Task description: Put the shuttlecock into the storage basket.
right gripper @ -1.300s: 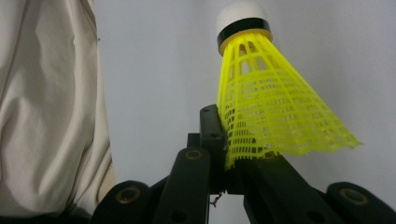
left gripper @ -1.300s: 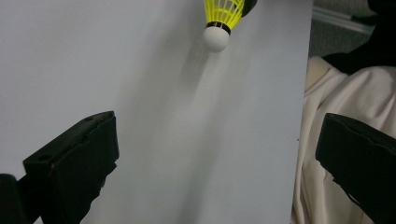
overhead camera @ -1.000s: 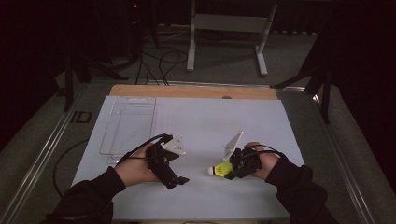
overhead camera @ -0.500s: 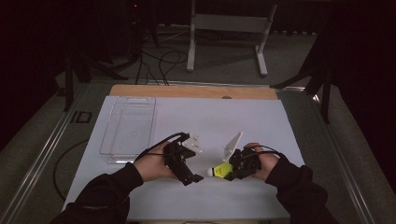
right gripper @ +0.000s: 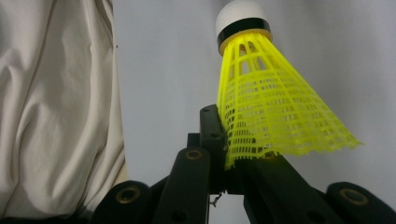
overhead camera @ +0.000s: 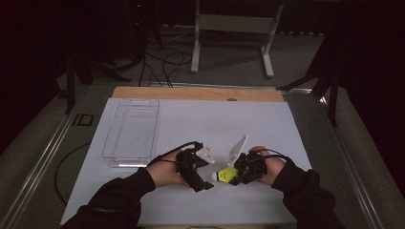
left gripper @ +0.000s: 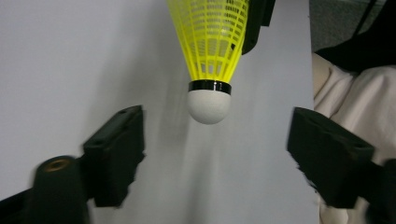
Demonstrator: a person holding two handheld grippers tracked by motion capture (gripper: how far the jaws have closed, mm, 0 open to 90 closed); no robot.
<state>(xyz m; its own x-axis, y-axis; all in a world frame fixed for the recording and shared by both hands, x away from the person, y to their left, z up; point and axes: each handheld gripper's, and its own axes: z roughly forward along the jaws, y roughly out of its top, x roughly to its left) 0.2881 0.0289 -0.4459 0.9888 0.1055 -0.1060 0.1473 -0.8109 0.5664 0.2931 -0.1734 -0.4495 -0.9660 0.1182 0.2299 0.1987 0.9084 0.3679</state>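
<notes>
A yellow shuttlecock [overhead camera: 227, 174] is being held off the tabletop [overhead camera: 224, 119] by the right gripper [overhead camera: 242, 171], whose fingers are being kept clamped on the rim of the mesh skirt [right gripper: 261, 116]. The cork end [left gripper: 209, 105] is being pointed straight at the left gripper [overhead camera: 200, 177], so the long axis is lying along the line between the two hands.

In the left gripper view the fingers [left gripper: 114, 154] are being held wide apart, nothing between them; the cork is sitting beyond their tips, roughly centred on the gap (slightly toward the far side).

The left gripper is judged the nearer free one. A handover would seem to call for it being pushed forward along the shuttlecock's axis until the cork is bracketed. A clear tray [overhead camera: 131, 131] is lying well apart from the shuttlecock, beyond the left hand [overhead camera: 165, 167].
</notes>
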